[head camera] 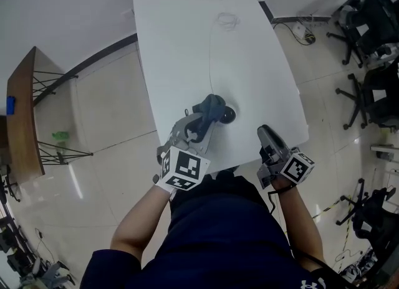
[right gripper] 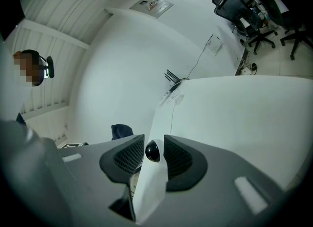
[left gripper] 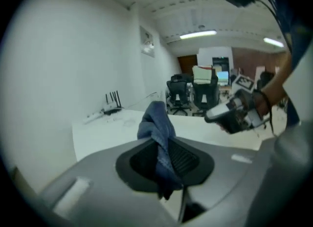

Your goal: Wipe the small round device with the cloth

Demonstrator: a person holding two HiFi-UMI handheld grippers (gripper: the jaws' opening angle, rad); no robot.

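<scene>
Looks like the wipe itself hasn't landed yet. Got the blue cloth [left gripper: 157, 121] pinched tight in the left tongs [left gripper: 165, 162], bunched up and held right by the small round device [head camera: 227, 114]. Can't tell if it's touching. Find the device close to the near edge of the bench [head camera: 187, 32], roughly midway along it. Got the right tongs [right gripper: 153, 165] partly open, gripping nothing, lined up on the device from the near right corner.

To do it well: bring the cloth down, rub small circles, and press lightly so nothing slides off the edge. Maybe steady it with the right tongs.

Can't find a long axis on something that round. Can only go by the thin cord [head camera: 211, 63], leaving it toward the far edge.
</scene>
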